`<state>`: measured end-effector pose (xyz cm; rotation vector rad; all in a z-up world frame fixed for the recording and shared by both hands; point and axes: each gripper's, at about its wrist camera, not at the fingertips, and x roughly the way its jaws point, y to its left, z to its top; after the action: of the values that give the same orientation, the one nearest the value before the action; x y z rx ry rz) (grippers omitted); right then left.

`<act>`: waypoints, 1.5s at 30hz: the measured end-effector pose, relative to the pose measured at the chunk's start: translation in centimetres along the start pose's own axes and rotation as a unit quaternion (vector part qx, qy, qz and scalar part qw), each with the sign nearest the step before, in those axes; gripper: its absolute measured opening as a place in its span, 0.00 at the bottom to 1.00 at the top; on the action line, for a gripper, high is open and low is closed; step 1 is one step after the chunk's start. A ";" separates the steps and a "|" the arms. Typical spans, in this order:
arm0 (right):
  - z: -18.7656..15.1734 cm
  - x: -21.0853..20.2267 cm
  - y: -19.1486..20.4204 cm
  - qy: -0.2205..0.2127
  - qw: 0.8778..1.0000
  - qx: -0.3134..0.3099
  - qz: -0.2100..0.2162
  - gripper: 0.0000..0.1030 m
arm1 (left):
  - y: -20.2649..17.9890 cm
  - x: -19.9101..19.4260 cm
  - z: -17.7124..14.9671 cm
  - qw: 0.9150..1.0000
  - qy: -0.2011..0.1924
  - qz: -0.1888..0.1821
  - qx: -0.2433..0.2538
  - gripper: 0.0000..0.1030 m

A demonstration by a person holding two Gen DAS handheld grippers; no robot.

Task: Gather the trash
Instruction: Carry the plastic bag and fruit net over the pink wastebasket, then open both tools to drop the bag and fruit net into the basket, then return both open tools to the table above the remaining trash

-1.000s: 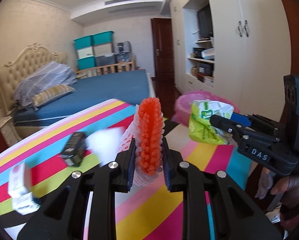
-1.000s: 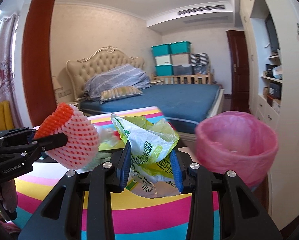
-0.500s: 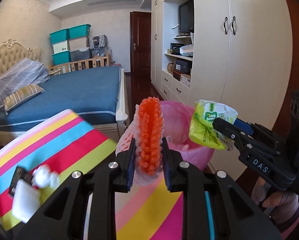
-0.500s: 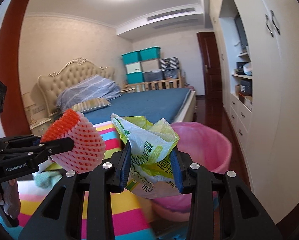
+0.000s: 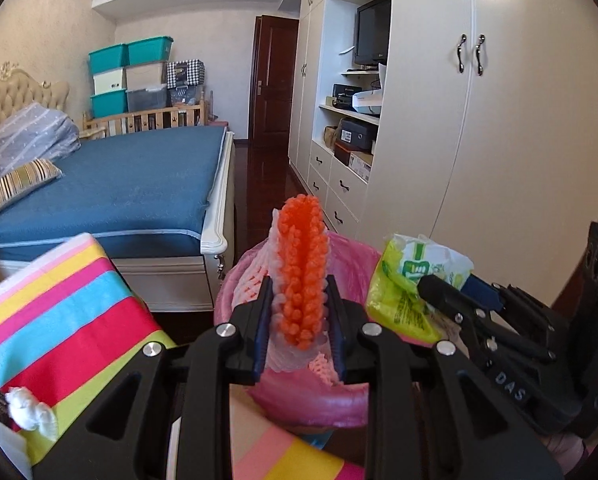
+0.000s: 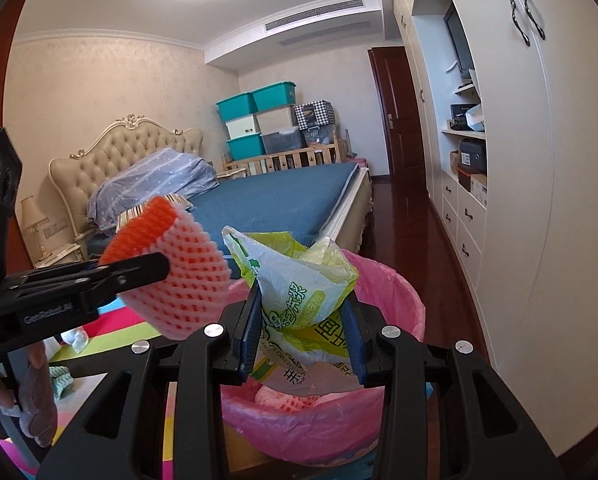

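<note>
Left gripper (image 5: 299, 312): the jaws are opening, with the foam fruit net (image 5: 301, 268) between the pads, which touch it on both sides. The net stands above the pink-lined trash bin (image 5: 339, 400), just ahead of and below the fingertips.

Right gripper (image 6: 301, 320): the jaws are opening around the crumpled green-and-white plastic bag (image 6: 299, 292), which sits between the pads, directly over the bin opening.

Probable faults:
- The bag is light and springy. On release it may unfold, catch on a pad, or drift past the rim to the floor.
- The net sits near the bin's near edge beside the striped tablecloth (image 5: 59, 312); a drop from here may land on the rim or cloth.
- The two grippers are close together; simultaneous release risks the items colliding.
</note>
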<state>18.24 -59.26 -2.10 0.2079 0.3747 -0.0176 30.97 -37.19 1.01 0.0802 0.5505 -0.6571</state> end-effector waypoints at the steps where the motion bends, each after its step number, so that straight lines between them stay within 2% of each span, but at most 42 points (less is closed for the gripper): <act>1: -0.2 0.0 0.5 0.001 1.000 -0.003 -0.001 0.42 | 0.3 0.4 -0.2 1.000 0.003 -0.006 -0.004 0.33; 2: -0.3 0.4 0.3 0.004 1.000 -0.007 -0.009 0.48 | 0.5 1.1 -0.3 1.000 0.010 -0.010 -0.009 0.46; 3: -0.5 0.6 0.1 0.007 1.000 -0.008 -0.012 0.69 | 0.9 1.6 -0.5 1.000 0.016 -0.009 -0.017 0.53; 4: -0.6 0.5 0.2 0.003 1.000 -0.006 -0.012 0.76 | 1.4 1.6 -0.6 1.000 0.018 -0.006 -0.021 0.64; 6: -0.8 -0.2 -0.2 -0.003 1.000 -0.006 -0.009 0.76 | 2.0 1.1 -1.3 0.999 0.012 0.009 -0.028 0.69; 10: -1.0 -2.1 -0.8 -0.016 1.000 0.002 -0.020 0.76 | 3.7 -1.7 -2.4 0.998 -0.010 0.042 -0.051 0.95; 13: -1.3 -4.0 -1.0 -0.028 0.999 0.023 -0.020 0.78 | 4.8 -4.8 -3.8 0.994 -0.030 0.083 -0.061 0.95; 19: -1.9 -6.8 0.7 -0.033 0.999 0.036 -0.007 0.82 | 6.0 -10.7 -6.2 0.990 -0.049 0.120 -0.054 0.95; 24: -2.5 -7.4 4.6 -0.016 0.999 0.016 0.024 0.82 | 6.7 -15.9 -8.3 0.988 -0.058 0.142 -0.030 0.95; 28: -3.3 -6.9 8.8 0.007 0.998 -0.016 0.053 0.82 | 8.0 -19.7 -10.8 0.982 -0.058 0.177 -0.007 0.95; 32: -4.5 -6.3 13.4 0.029 0.995 -0.042 0.090 0.82 | 10.9 -23.9 -13.7 0.973 -0.058 0.223 -0.015 0.95; 38: -6.4 -5.5 20.4 0.063 0.985 -0.093 0.132 0.82 | 15.5 -30.2 -17.8 0.952 -0.058 0.296 -0.041 0.95; 45: -8.6 -5.0 26.8 0.098 0.969 -0.152 0.168 0.82 | 19.6 -34.7 -21.6 0.929 -0.045 0.361 -0.064 0.95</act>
<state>11.96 -31.39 -2.75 -0.0340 0.5298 0.3961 10.05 2.90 -1.65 0.1202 0.4307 0.0956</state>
